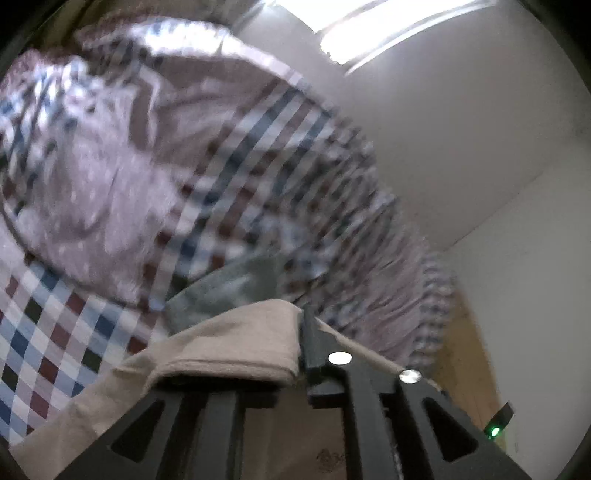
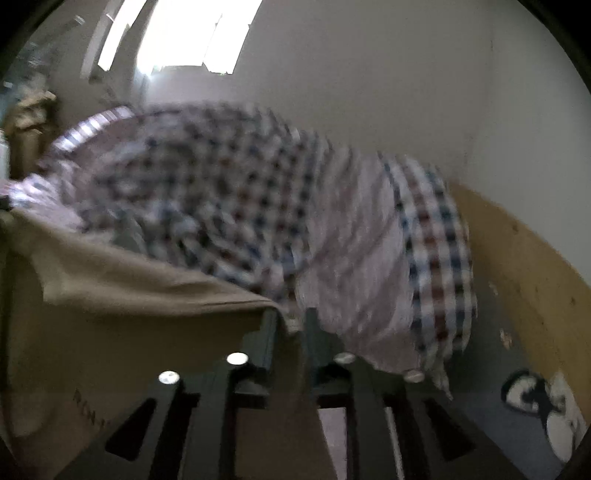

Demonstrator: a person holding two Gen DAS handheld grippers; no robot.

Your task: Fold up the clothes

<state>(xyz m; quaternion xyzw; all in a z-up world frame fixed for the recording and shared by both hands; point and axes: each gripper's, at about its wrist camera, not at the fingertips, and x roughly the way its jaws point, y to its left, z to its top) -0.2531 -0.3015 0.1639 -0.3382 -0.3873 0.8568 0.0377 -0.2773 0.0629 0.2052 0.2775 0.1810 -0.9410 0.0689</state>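
Note:
A beige garment [image 1: 236, 343] is draped over my left gripper [image 1: 301, 332], whose jaws are shut on its folded edge; the cloth hides the left finger. In the right wrist view the same beige garment [image 2: 122, 295] stretches to the left, and my right gripper [image 2: 291, 325] is shut on its corner. Behind both lies a checked blanket [image 1: 258, 155] in blue, red and white, bunched up and blurred [image 2: 240, 192]. A grey-green cloth [image 1: 229, 288] peeks out just beyond the beige edge.
A checked sheet [image 1: 44, 325] covers the surface at lower left. A white wall [image 1: 461, 129] and a bright window [image 2: 192, 33] stand behind. A yellow wooden board [image 2: 524, 266] runs along the right, with a black-and-white printed item [image 2: 539, 406] below it.

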